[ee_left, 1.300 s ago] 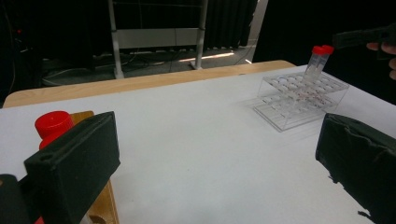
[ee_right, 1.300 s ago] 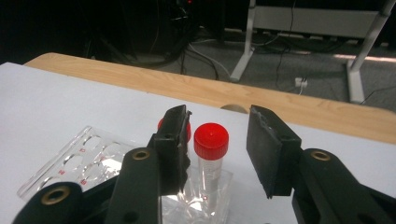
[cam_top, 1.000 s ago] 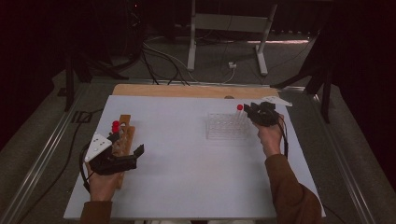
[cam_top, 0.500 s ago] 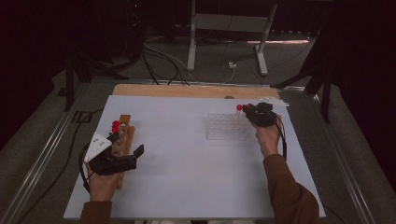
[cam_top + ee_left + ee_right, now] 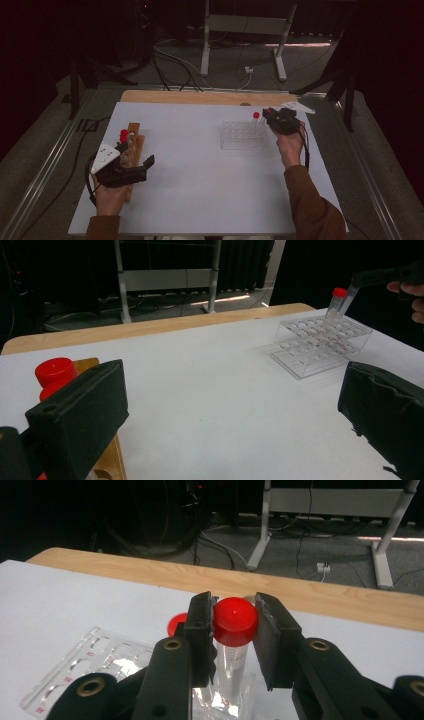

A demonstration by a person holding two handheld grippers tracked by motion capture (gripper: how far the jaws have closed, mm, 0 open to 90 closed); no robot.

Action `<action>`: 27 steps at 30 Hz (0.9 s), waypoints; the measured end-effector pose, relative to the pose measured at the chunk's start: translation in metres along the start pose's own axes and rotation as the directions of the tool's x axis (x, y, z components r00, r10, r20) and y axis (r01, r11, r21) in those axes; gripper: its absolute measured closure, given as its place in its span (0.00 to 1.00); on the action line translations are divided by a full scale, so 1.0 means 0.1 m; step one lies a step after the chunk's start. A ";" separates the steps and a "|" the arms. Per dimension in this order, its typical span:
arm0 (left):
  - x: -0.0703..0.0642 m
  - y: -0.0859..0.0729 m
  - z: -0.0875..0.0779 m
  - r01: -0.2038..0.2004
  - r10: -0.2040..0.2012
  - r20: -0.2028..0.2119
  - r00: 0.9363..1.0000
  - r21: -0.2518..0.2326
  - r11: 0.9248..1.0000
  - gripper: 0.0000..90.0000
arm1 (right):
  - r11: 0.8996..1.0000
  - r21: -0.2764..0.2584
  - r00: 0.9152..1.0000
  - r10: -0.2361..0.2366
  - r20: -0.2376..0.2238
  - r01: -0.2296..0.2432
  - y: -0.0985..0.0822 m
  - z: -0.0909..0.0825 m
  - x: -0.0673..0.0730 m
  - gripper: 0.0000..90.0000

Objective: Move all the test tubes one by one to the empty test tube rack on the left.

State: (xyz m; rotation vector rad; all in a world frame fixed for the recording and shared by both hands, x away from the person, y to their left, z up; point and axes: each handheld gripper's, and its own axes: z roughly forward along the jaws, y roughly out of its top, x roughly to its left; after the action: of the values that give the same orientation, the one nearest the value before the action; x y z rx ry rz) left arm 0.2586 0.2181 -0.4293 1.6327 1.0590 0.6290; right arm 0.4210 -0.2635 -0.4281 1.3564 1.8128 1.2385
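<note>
My right gripper [image 5: 235,626] is shut on the red cap of a clear tube [image 5: 229,672]. Its jaws have just been closing on that cap. The tube stands upright over the far right corner of the clear rack [image 5: 242,136]. In the high view the right gripper [image 5: 272,117] sits at that corner, next to a second red-capped tube [image 5: 256,115] standing in the rack. My left gripper [image 5: 142,165] rests open on the white table beside a wooden rack [image 5: 134,145] with red-capped tubes [image 5: 123,135]. Nothing lies between the left gripper's [image 5: 230,425] jaws.
The white tabletop [image 5: 200,175] lies bare between the two racks. A wooden strip [image 5: 200,97] runs along its far edge. Beyond it are a floor with cables and a metal stand [image 5: 240,25]. A white three-cornered plate [image 5: 298,106] lies near the right gripper.
Hardly anything differs in the high view. Both hands stay where they were, the right gripper at the clear rack's far right corner.
</note>
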 end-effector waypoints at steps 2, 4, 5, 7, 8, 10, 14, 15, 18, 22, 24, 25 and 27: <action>0.00 0.00 0.00 -0.001 0.001 0.001 1.000 0.002 1.000 0.01 | 1.000 -0.010 1.000 -0.010 0.000 0.010 0.03 -0.03 0.01 0.78; 0.00 0.00 0.00 0.000 0.000 0.002 1.000 0.001 1.000 0.01 | 1.000 -0.020 1.000 -0.020 0.000 0.020 0.07 -0.06 0.02 0.78; 0.00 0.00 0.00 -0.001 0.001 0.002 1.000 0.001 1.000 0.01 | 0.999 -0.024 1.000 -0.023 0.000 0.023 0.08 -0.08 0.03 0.78; 0.00 0.00 0.00 -0.001 0.001 0.001 1.000 0.001 1.000 0.01 | 0.999 -0.032 1.000 -0.028 -0.003 0.028 0.11 -0.11 0.04 0.78; 0.00 0.00 0.00 -0.001 0.001 0.001 1.000 0.001 1.000 0.01 | 0.999 -0.035 0.999 -0.033 -0.001 0.033 0.13 -0.13 0.04 0.78; 0.00 0.00 0.00 -0.001 0.001 0.001 1.000 0.002 1.000 0.01 | 0.998 -0.042 0.999 -0.042 -0.002 0.042 0.15 -0.16 0.05 0.78; 0.00 0.00 0.00 0.001 -0.001 0.002 1.000 -0.001 1.000 0.01 | 0.996 -0.062 0.998 -0.056 -0.005 0.056 0.22 -0.24 0.07 0.78; -0.01 0.00 0.00 0.001 -0.001 0.002 1.000 -0.002 1.000 0.01 | 0.996 -0.065 0.998 -0.060 -0.006 0.060 0.23 -0.25 0.07 0.78; -0.02 0.01 0.00 -0.003 0.003 0.003 1.000 -0.002 1.000 0.01 | 0.995 -0.071 0.997 -0.068 -0.018 0.067 0.25 -0.30 0.09 0.78; -0.02 0.01 0.01 -0.005 0.005 0.004 1.000 0.000 1.000 0.01 | 0.995 -0.077 0.997 -0.073 -0.038 0.070 0.27 -0.35 0.13 0.78; -0.03 0.01 0.01 -0.004 0.004 0.004 1.000 -0.002 1.000 0.01 | 0.995 -0.072 0.996 -0.079 -0.050 0.075 0.27 -0.37 0.15 0.78; -0.03 0.01 0.01 -0.004 0.004 0.004 1.000 -0.003 1.000 0.01 | 0.995 -0.070 0.995 -0.079 -0.057 0.074 0.27 -0.38 0.16 0.78; -0.03 0.01 0.01 -0.005 0.005 0.005 1.000 -0.003 1.000 0.01 | 0.995 -0.067 0.994 -0.080 -0.073 0.075 0.26 -0.39 0.17 0.78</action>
State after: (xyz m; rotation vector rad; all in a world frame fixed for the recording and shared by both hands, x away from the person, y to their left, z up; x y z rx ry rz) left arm 0.2583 0.2154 -0.4281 1.6338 1.0505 0.6295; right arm 0.3932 -0.2590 -0.3864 1.2079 1.8428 1.3112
